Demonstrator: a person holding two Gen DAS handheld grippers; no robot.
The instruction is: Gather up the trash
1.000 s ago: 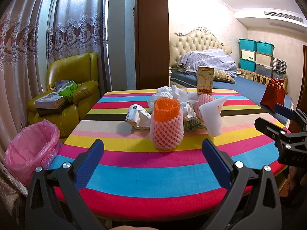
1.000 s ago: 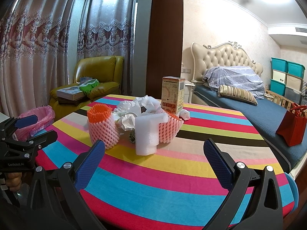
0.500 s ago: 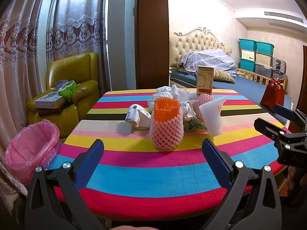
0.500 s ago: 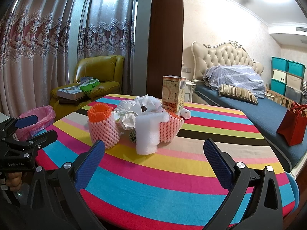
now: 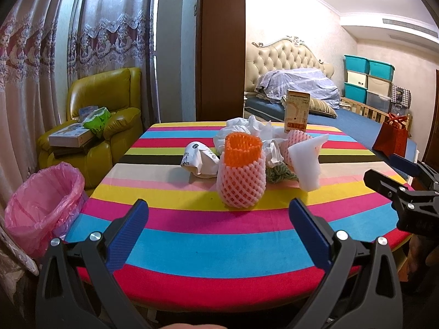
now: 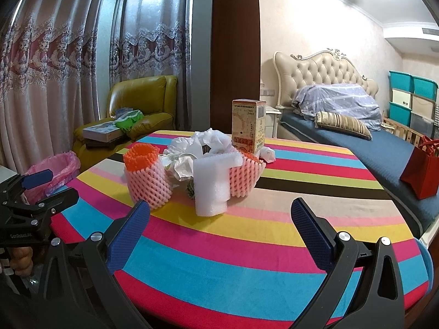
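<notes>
While both of my grippers hover at the near edge of the striped table [image 5: 192, 249], the left gripper [image 5: 219, 215] and right gripper [image 6: 220, 213] have fingers spread wide, holding nothing. At 12 o'clock from the left gripper stands an orange-and-pink foam net [image 5: 241, 172], with crumpled white paper [image 5: 200, 159] at 11 and a white foam piece [image 6: 212, 185] touching the pile. A pink-lined bin [image 5: 44, 205] sits at 9 o'clock, beside the table.

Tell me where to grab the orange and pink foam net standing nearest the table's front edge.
Pinch the pink foam net across its mid-body, coming straight in from the front with the left hand-held gripper. It stands upright, soft and hollow, and its near side is unobstructed.
</notes>
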